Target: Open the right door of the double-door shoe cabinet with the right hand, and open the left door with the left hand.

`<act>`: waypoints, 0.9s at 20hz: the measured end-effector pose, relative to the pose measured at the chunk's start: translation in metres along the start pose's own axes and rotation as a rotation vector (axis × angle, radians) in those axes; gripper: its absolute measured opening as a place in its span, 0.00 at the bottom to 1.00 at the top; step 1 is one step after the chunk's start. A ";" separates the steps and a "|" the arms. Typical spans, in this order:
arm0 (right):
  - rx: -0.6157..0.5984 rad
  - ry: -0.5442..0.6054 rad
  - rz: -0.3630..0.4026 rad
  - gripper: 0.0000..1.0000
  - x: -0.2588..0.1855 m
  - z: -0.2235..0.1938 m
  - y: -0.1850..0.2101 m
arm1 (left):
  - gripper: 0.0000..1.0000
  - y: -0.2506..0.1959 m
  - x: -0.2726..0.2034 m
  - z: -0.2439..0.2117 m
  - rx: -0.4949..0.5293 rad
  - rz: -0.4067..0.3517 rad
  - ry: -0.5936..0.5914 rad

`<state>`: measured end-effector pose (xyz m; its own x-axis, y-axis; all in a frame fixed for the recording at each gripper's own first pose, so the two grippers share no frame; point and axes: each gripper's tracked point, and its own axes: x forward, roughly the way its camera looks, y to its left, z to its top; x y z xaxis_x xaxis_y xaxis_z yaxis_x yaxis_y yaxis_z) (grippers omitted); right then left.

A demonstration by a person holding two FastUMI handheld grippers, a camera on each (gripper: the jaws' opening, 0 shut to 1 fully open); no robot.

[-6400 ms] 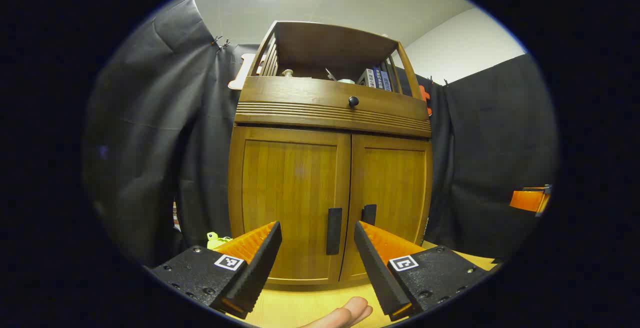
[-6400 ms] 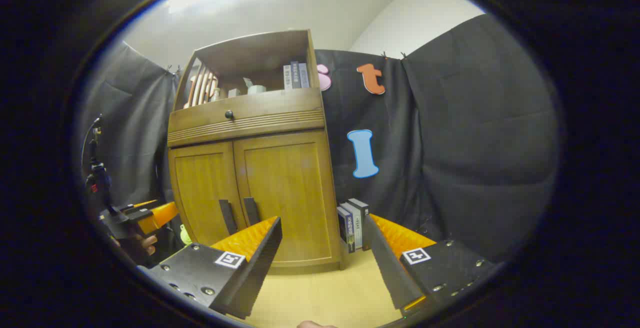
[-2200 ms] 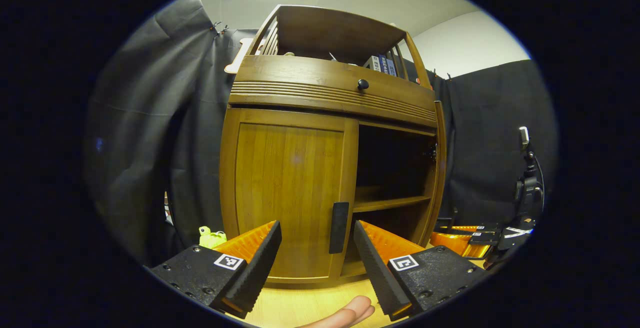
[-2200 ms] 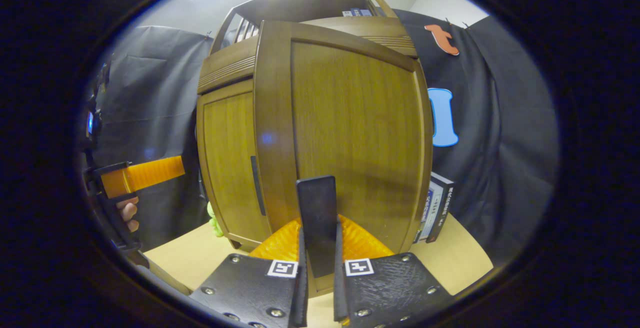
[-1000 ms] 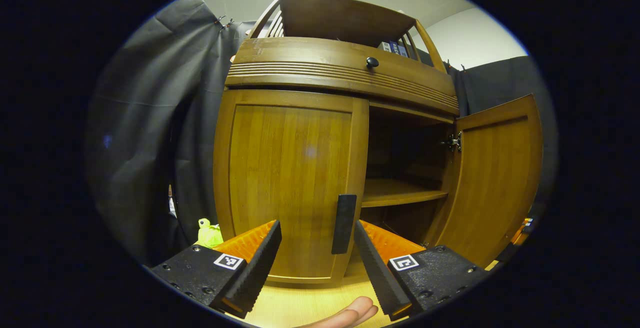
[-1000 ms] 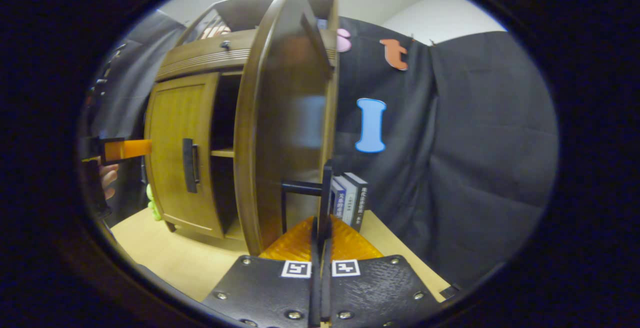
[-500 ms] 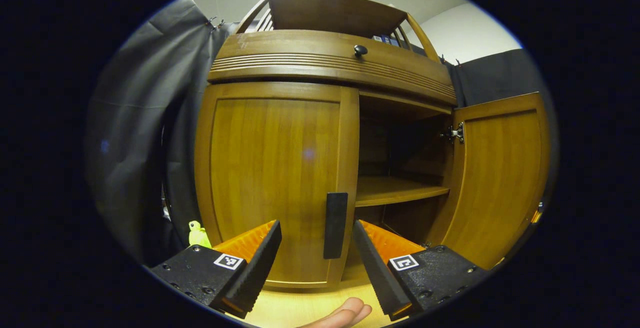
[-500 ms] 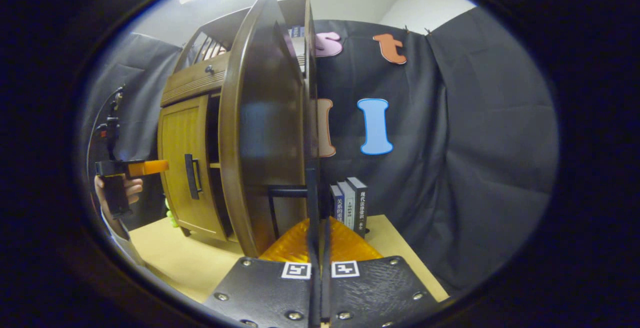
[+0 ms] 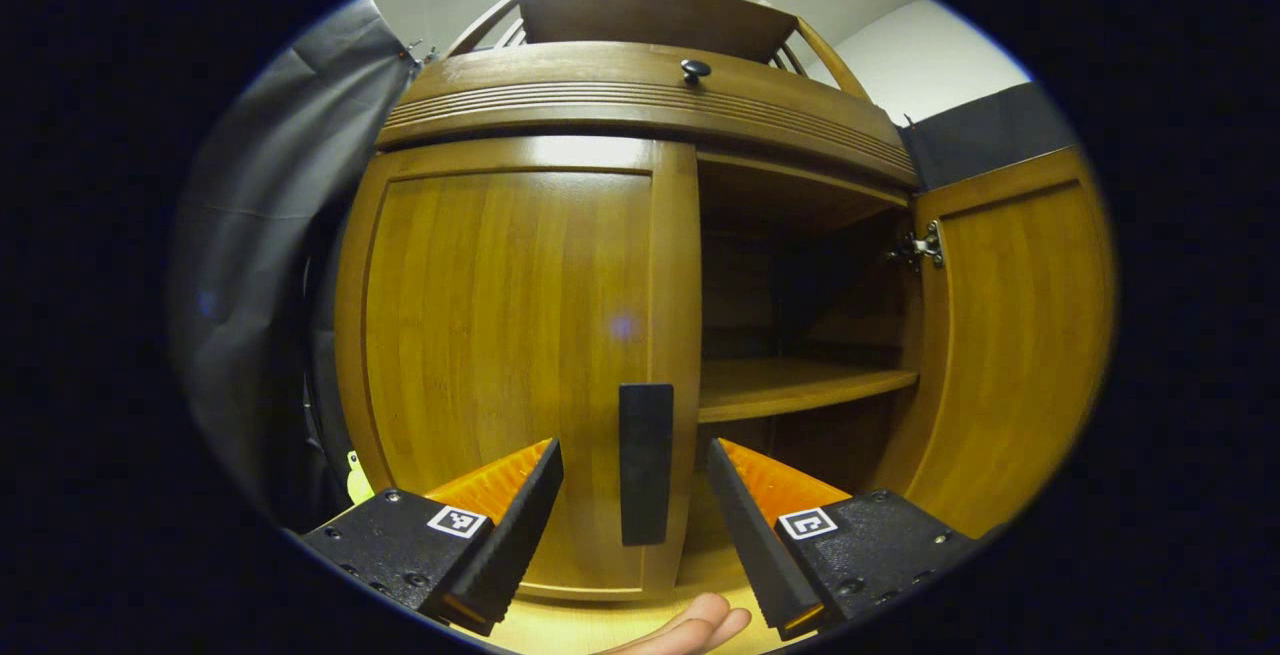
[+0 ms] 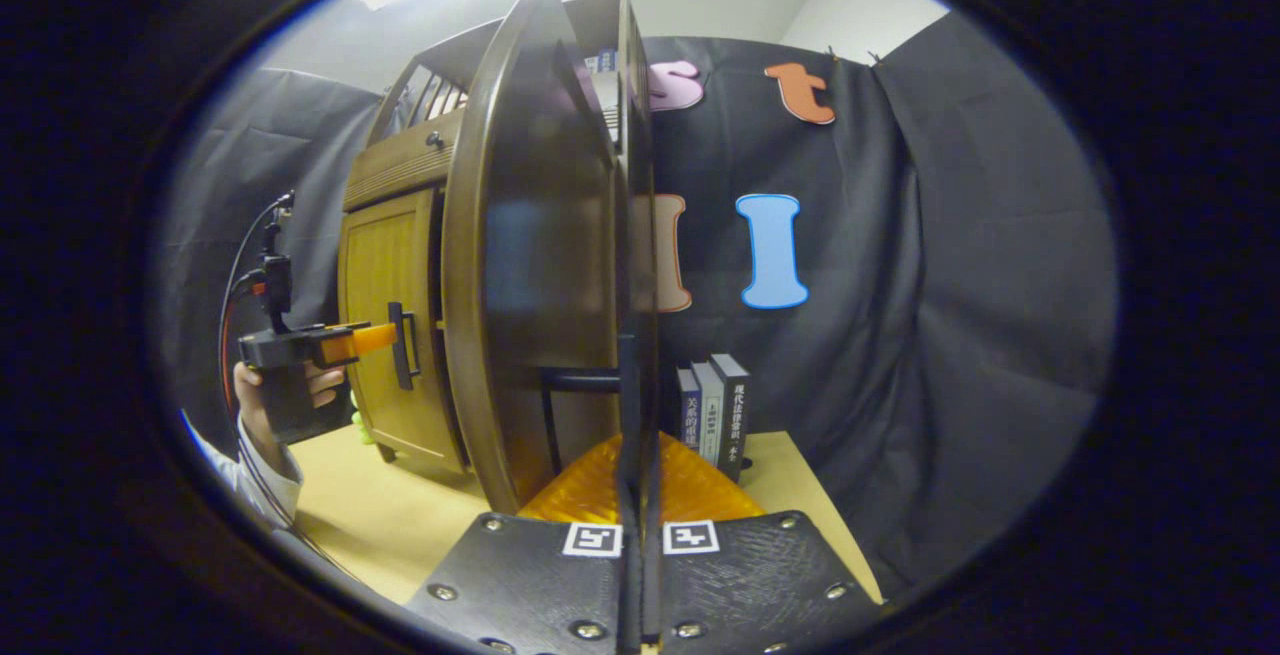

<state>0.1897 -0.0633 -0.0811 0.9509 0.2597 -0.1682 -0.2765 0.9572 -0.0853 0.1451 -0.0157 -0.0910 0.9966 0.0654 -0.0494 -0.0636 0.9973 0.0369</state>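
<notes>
The wooden shoe cabinet (image 9: 640, 105) stands close ahead in the left gripper view. Its left door (image 9: 510, 335) is closed, and the door's black handle (image 9: 645, 462) sits between the fingers of my open left gripper (image 9: 632, 457) without touching them. The right door (image 9: 1010, 335) stands swung wide open, baring an inner shelf (image 9: 800, 385). In the right gripper view that right door (image 10: 540, 235) is seen nearly edge-on, and my right gripper (image 10: 640, 470) is shut on its black handle (image 10: 627, 385). The left gripper (image 10: 345, 340) appears far off beside the left door handle (image 10: 403, 345).
A few books (image 10: 712, 405) stand upright on the tan tabletop (image 10: 400, 525) right of the cabinet. A yellow-green toy (image 9: 355, 483) lies by the cabinet's left foot. A drawer knob (image 9: 695, 68) sits above the doors. A hand and sleeve (image 10: 265, 440) hold the left gripper. Black cloth surrounds everything.
The right door was pulled from closed to wide open by the right gripper. The left gripper moved closer to the left door, and its handle now lies between the open fingers.
</notes>
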 end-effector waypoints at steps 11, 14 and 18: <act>-0.016 -0.136 -0.178 0.99 -0.081 0.033 -0.030 | 0.56 -0.003 0.041 -0.010 -0.028 -0.008 -0.059; 0.038 -0.202 -0.182 0.93 -0.099 0.055 -0.016 | 0.35 -0.006 0.043 -0.019 -0.004 -0.011 -0.028; 0.094 -0.203 -0.147 0.93 -0.108 0.063 0.006 | 0.32 -0.006 0.040 -0.021 0.070 -0.045 0.027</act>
<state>0.0942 -0.0776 -0.0017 0.9909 0.1285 0.0408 -0.1286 0.9917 -0.0013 0.1845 -0.0179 -0.1142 0.9966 0.0219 -0.0793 -0.0136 0.9945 0.1038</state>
